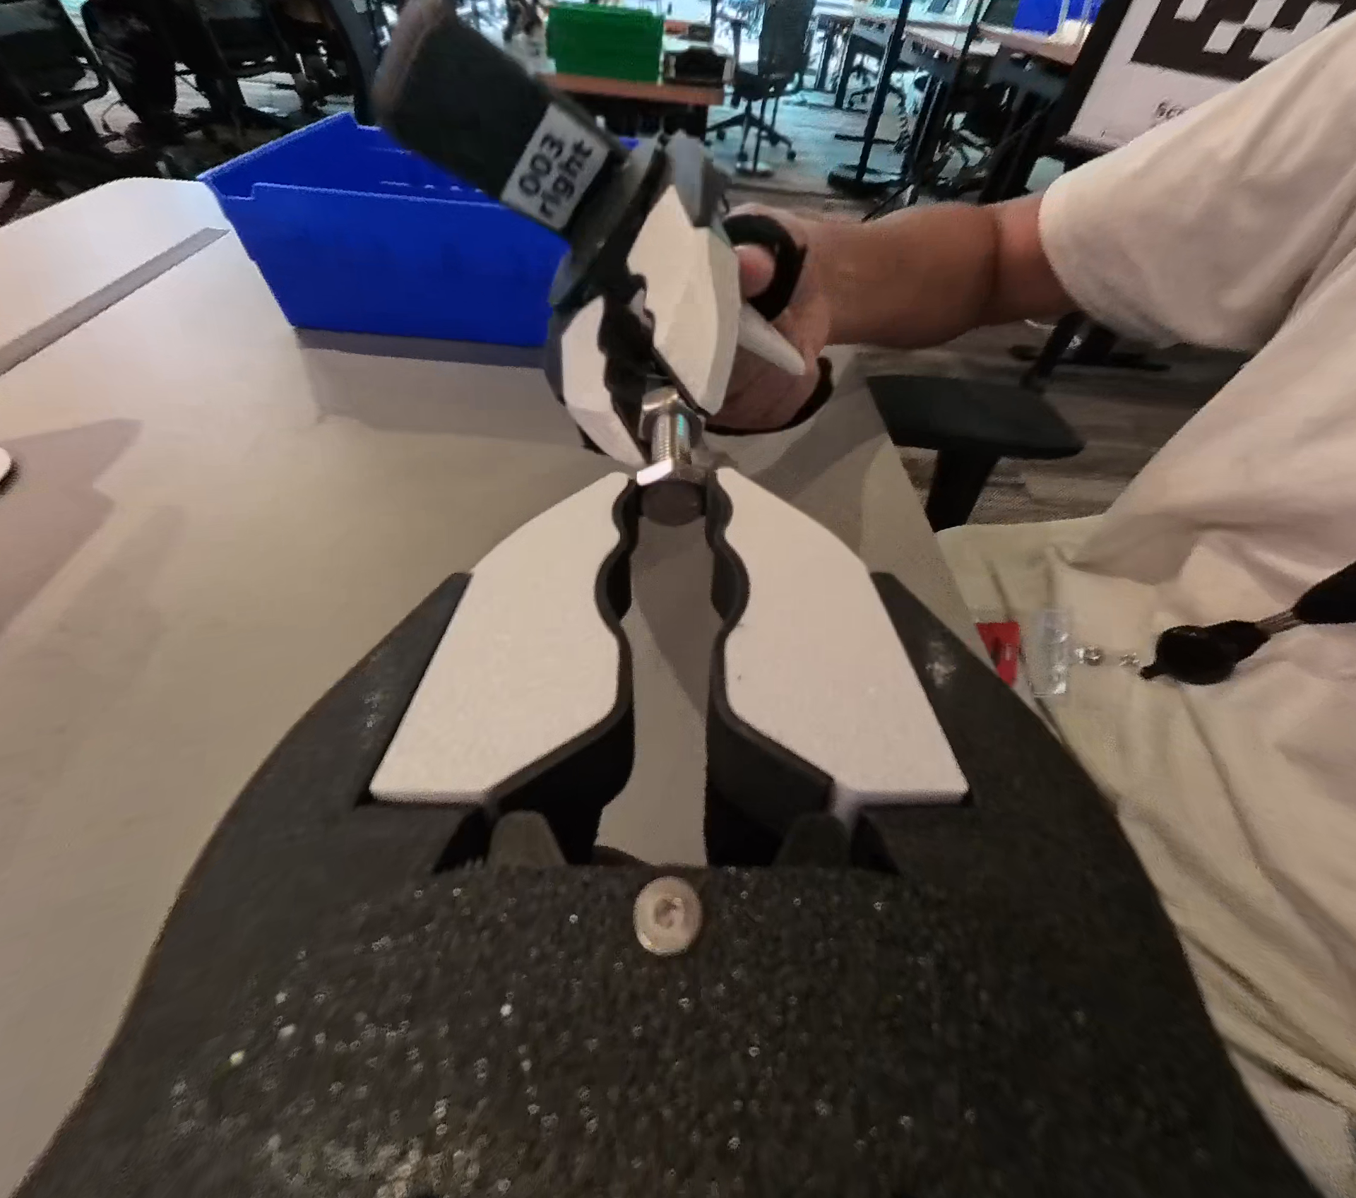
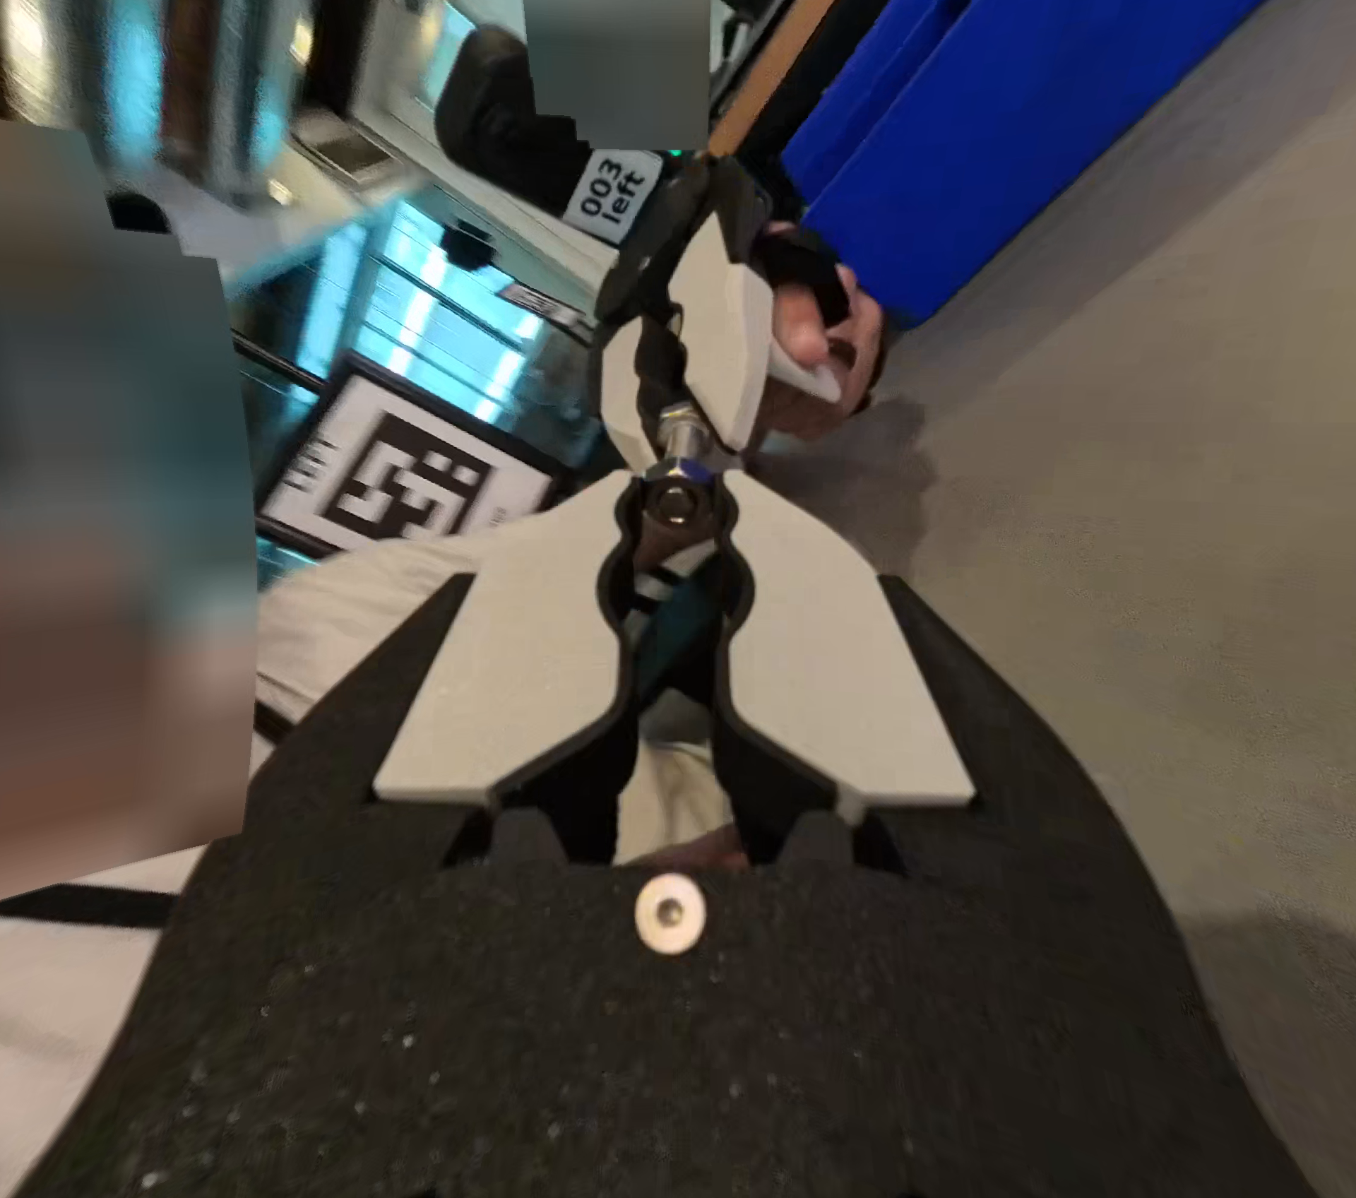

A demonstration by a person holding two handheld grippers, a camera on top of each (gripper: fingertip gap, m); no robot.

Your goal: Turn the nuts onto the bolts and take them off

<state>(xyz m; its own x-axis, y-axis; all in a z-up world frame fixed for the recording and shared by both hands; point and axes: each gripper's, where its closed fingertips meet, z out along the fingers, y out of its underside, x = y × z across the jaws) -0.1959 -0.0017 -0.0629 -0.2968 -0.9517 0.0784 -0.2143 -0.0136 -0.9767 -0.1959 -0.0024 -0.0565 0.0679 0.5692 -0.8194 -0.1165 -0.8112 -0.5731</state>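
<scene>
Meeting tip-to-tip — left tongs [image 1: 671,506], right tongs [image 2: 671,506], gripping bolt [image 1: 666,429]

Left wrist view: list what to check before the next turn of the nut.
1. Left gripper shut on the head end of the bolt: ok.
2. Right gripper shut on the nut: ok.
3. Grippers meet tip to tip, with the bolt bridging them: ok.
4. Bare thread showing between the tips: ok.
5. Nut sitting straight on the thread: cannot tell.
6. Blue bin on the table stands apart from both grippers: ok.
</scene>
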